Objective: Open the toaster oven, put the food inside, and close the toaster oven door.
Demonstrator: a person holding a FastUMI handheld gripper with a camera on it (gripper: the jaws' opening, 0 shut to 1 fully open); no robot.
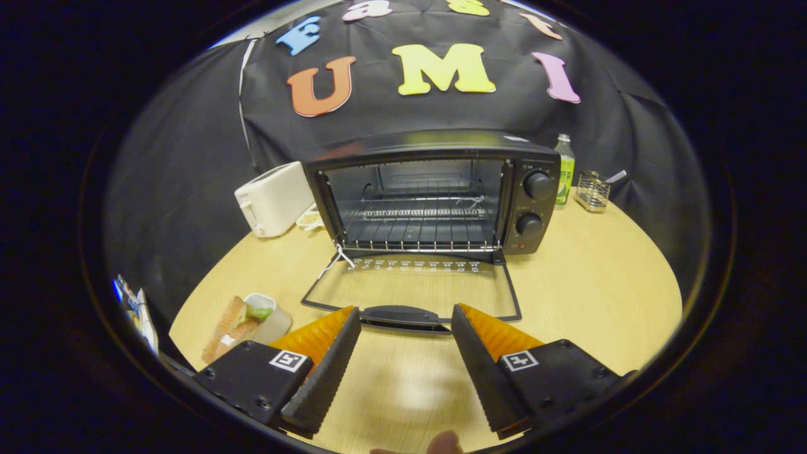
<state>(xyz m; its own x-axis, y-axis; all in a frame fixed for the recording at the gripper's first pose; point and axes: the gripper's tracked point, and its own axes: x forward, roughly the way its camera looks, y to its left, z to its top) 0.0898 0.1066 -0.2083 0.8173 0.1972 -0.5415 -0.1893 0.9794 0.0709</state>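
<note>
The table (586,284) is a pale wooden top that carries everything, and the oven (435,189) stands at its far side against the cloth wall, facing the gripper so that its mouth is easy to reach. Its door (413,287) is folded all the way down and lies flat on the table ahead of the oven, which leaves the cavity and the wire rack (419,221) open to receive something; the opening step looks done. A white toaster (271,198) sits just beside the oven on its left, and a bottle (565,170) and a small wire holder (592,190) stand on its right, all clear of the door's swing.

The gripper (405,318) hovers low over the table with its fingers spread wide and empty, the tips flanking the door's handle (401,313) without pressing on it; that pose suggests a release of the handle, though this is only a reading.

The food (234,325), what looks like a sandwich with some green filling, lies on the table to the left of the left finger, touching a small white cup (268,315). It is outside the oven, so fetching it is probably the next job
</note>
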